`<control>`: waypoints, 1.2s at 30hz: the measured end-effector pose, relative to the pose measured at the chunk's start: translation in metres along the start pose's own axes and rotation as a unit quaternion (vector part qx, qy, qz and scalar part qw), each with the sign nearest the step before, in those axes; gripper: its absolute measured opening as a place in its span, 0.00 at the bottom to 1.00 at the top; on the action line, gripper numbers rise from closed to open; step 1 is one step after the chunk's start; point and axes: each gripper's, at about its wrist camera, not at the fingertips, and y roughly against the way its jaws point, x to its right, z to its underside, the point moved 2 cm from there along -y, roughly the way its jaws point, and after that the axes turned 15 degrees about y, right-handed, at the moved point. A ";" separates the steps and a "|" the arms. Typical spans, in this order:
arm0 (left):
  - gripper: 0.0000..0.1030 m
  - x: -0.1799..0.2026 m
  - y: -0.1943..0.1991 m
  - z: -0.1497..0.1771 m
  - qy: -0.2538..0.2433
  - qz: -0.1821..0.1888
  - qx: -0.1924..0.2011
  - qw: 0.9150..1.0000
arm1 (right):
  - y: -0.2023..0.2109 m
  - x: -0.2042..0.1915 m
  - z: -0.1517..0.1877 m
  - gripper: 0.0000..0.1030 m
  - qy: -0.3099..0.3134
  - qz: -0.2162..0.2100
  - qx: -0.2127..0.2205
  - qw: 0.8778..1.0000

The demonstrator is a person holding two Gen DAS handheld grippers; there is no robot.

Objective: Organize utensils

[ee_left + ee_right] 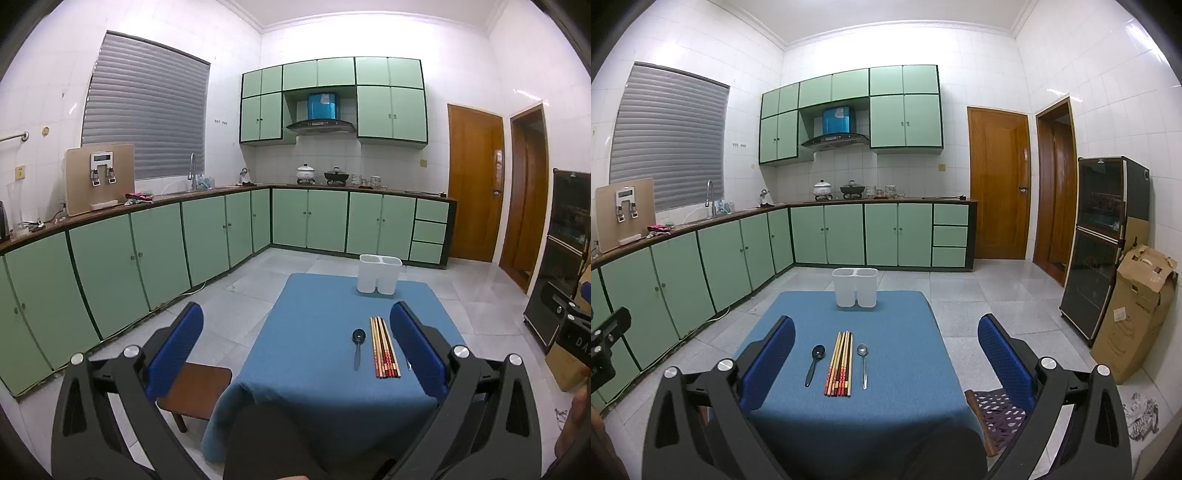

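Table (pixel 894 406) under a blue cloth fills the middle; white two-compartment holder (pixel 855 288) stands upright at its far edge; chopsticks (pixel 839 363) lie bundled near the centre, black spoon (pixel 815 363) just left of them, steel spoon (pixel 863 363) just right; left gripper (pixel 295 314) and right gripper (pixel 886 326) hover spread wide, holding nothing.

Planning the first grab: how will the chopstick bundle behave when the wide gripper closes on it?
The chopsticks lie loose side by side, so they will probably scatter or roll apart. Thin and glossy-looking, they may slip between pads. They look stiff and light.
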 end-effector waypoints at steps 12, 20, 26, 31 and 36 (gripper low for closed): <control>0.95 -0.008 -0.004 -0.003 0.003 0.002 -0.005 1.000 | 0.000 0.000 -0.001 0.94 -0.002 -0.001 -0.002 1.000; 0.95 -0.002 0.000 -0.001 0.001 -0.003 0.002 1.000 | 0.000 -0.001 -0.002 0.94 -0.002 -0.001 -0.002 1.000; 0.95 -0.002 0.002 -0.001 0.003 -0.003 0.002 1.000 | -0.001 -0.002 -0.003 0.94 -0.002 -0.002 -0.003 1.000; 0.95 -0.002 0.000 -0.001 0.004 -0.003 0.001 1.000 | -0.002 -0.002 -0.003 0.94 -0.003 -0.001 -0.003 1.000; 0.95 -0.003 0.001 -0.001 0.004 -0.003 0.001 1.000 | -0.003 -0.004 -0.002 0.94 -0.003 -0.002 -0.003 1.000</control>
